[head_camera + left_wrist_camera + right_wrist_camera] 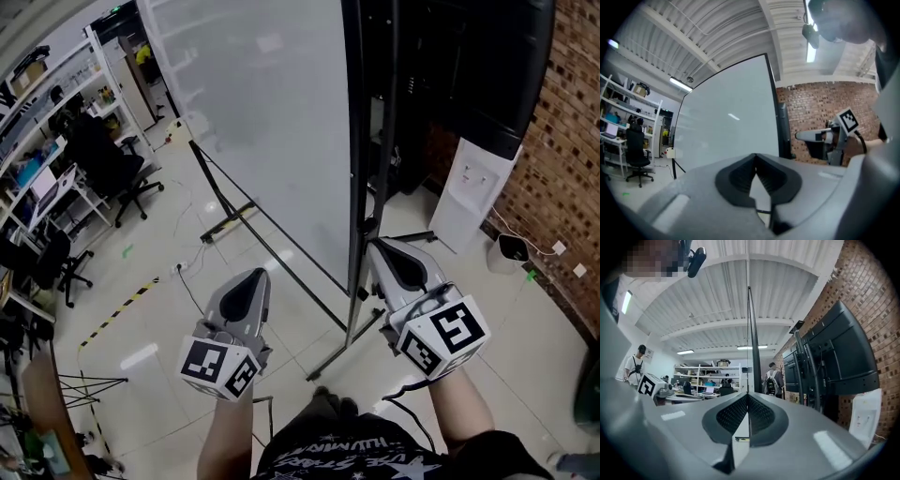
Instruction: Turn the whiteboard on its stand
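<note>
A large whiteboard (272,122) in a black frame stands on a black stand (339,352) in front of me, seen at an angle in the head view. Its near vertical edge (355,187) runs down between my two grippers. My right gripper (378,244) is shut and empty, its tip close beside that edge on the right. In the right gripper view the board shows edge-on (753,333), straight ahead of the shut right gripper (747,394). My left gripper (258,274) hangs in front of the board face (731,126), apart from it. Its fingertips meet, with nothing held by the left gripper (755,155).
A black screen on a stand (469,66) and a white water dispenser (473,192) stand behind the board by a brick wall (562,178). Office chairs (122,173), desks and shelves fill the left. Yellow-black tape (117,309) marks the floor. A person with a backpack (774,380) stands far off.
</note>
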`<state>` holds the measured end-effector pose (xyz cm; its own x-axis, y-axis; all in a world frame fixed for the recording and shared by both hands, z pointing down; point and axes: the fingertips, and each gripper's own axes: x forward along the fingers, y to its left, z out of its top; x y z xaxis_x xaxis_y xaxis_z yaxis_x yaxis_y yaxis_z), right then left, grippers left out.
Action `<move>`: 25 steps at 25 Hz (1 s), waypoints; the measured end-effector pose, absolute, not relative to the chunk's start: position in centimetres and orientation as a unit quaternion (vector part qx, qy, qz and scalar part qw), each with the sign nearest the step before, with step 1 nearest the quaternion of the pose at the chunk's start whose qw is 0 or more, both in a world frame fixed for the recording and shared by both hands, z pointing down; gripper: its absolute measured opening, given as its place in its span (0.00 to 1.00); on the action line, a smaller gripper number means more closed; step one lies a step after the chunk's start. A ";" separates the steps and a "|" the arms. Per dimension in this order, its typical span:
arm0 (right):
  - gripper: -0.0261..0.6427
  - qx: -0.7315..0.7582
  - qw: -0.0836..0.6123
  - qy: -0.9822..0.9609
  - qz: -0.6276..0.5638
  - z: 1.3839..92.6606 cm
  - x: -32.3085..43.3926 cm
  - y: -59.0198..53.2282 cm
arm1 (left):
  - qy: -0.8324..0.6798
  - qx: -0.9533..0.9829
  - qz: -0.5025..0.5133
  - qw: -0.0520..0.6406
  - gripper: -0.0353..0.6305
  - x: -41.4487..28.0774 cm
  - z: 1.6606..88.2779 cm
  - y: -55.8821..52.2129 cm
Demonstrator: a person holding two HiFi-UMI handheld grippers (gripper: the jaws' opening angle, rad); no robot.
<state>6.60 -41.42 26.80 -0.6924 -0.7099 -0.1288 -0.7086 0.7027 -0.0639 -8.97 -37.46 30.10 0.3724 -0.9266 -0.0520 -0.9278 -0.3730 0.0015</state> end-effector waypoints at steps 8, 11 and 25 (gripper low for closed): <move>0.05 -0.422 0.050 0.905 0.032 24.3 6.4 -44.0 | 0.525 -0.851 0.028 0.013 0.06 -8.5 28.3 -40.7; 0.17 -0.409 0.037 0.912 0.018 24.7 5.7 -44.4 | 0.511 -0.859 0.030 0.010 0.06 -7.9 28.0 -41.4; 0.39 -0.384 -0.006 0.923 0.026 24.2 2.0 -47.8 | 0.485 -0.874 0.037 0.010 0.05 -7.0 27.3 -44.1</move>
<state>1.98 -47.82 24.20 -0.7048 -0.7093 -0.0086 -0.7087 0.7036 0.0525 -6.97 -44.06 27.30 0.5271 -0.8465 -0.0752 -0.8480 -0.5297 0.0187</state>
